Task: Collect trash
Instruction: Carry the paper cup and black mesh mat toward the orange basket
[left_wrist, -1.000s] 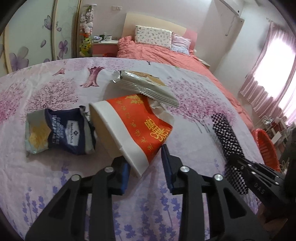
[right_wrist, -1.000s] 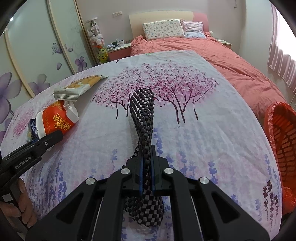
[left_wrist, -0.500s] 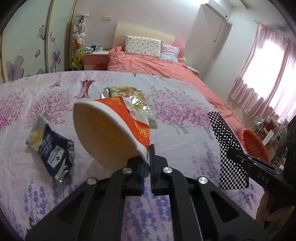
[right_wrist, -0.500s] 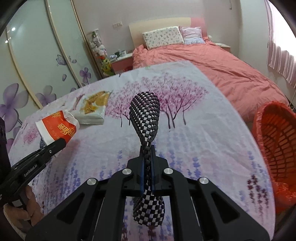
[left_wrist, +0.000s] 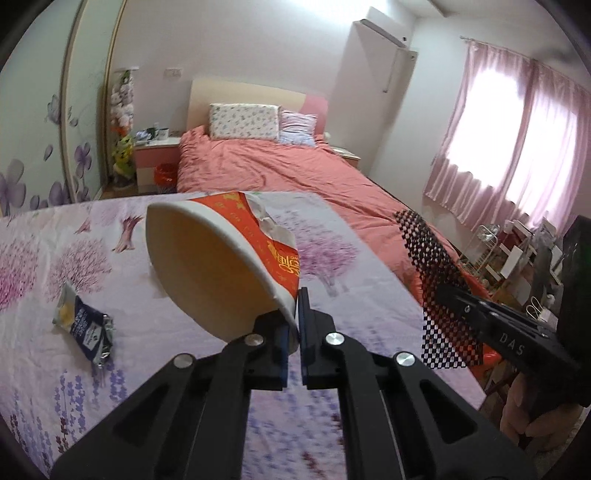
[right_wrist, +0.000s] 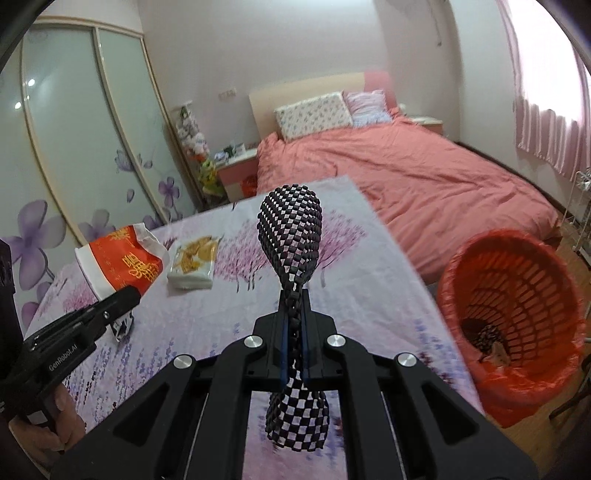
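The red cup (left_wrist: 221, 266), which lay on the table (left_wrist: 155, 332) a second ago, now hangs clear of it, its rim pinched in the left gripper (left_wrist: 293, 325), whose jaws closed within that second. The checkered wrapper (right_wrist: 291, 243), clamped at its middle by the right gripper (right_wrist: 293, 332), has risen off the cloth too. Both pieces look ready for the bin (right_wrist: 517, 310), on the floor to the right. A blue packet (left_wrist: 86, 325) at left and a snack bag (right_wrist: 194, 266) farther back remain.
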